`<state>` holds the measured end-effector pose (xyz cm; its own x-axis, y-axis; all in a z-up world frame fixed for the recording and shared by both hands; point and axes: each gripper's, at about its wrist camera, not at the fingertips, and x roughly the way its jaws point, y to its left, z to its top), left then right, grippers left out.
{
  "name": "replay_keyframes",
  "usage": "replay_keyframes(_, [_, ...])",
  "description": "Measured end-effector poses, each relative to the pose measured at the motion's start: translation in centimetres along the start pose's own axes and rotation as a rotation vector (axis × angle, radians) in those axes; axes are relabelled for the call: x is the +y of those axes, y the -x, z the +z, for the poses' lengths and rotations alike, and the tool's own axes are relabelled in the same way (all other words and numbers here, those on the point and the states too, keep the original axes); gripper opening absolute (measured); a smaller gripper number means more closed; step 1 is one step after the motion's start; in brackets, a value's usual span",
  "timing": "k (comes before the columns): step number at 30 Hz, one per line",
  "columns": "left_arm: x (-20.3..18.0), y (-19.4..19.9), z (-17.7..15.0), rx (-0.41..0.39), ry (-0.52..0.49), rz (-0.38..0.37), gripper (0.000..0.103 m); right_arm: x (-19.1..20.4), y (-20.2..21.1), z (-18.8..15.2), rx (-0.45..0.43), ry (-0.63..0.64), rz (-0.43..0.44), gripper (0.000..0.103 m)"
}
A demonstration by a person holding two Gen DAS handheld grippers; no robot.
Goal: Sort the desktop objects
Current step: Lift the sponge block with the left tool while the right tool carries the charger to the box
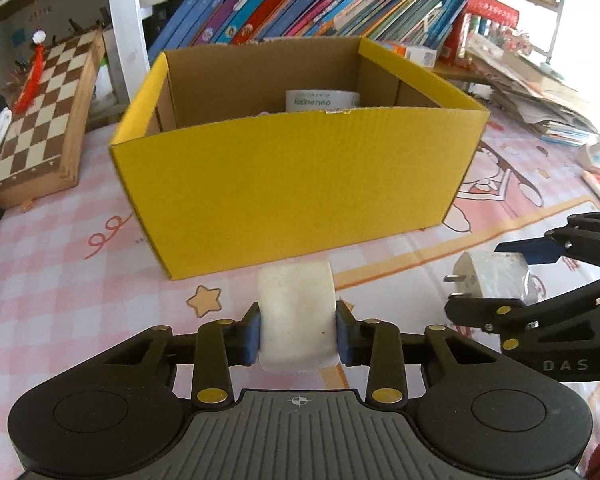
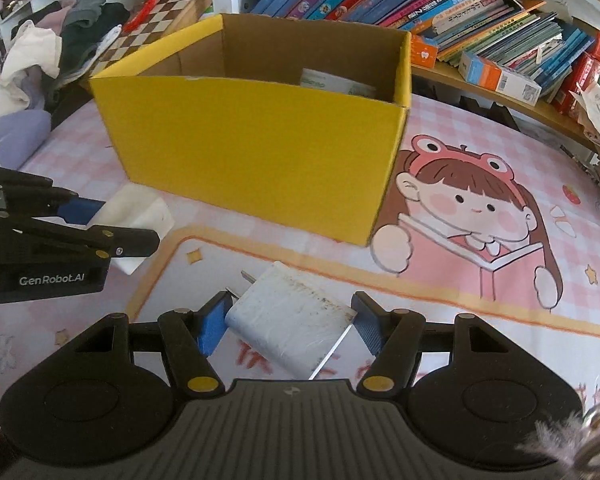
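Left view only: chessboard [image 1: 40, 120] left of the yellow box [image 1: 296, 184].
Right view only: clothes pile [image 2: 48, 68] and cartoon girl print on the table [image 2: 500, 168].
Left tool [image 1: 298, 330]: pads pressed on the white block [image 1: 296, 312], just before the box.
Right tool [image 2: 290, 322]: clamped on the white charger [image 2: 292, 320] (prongs toward the box).
Count: two tools, one box, one block, one charger.
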<state>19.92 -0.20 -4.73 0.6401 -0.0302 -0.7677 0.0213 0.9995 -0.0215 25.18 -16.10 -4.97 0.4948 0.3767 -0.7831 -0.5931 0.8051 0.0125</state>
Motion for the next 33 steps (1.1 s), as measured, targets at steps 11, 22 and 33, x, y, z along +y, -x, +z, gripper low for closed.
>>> replay_keyframes(11, [1.3, 4.2, -1.9, -0.054, -0.043, -0.016, 0.034, 4.4, 2.2, -1.3, -0.009, 0.012, -0.008, 0.064])
replay_keyframes(22, [0.9, 6.5, -2.8, -0.103, -0.095, -0.047, 0.033, 5.6, 4.5, -2.5, -0.022, -0.025, -0.051, 0.064])
replay_keyframes(33, [0.7, 8.2, -2.6, -0.149, -0.106, -0.062, 0.033, 4.8, 6.0, -3.0, -0.038, -0.061, -0.071, 0.064])
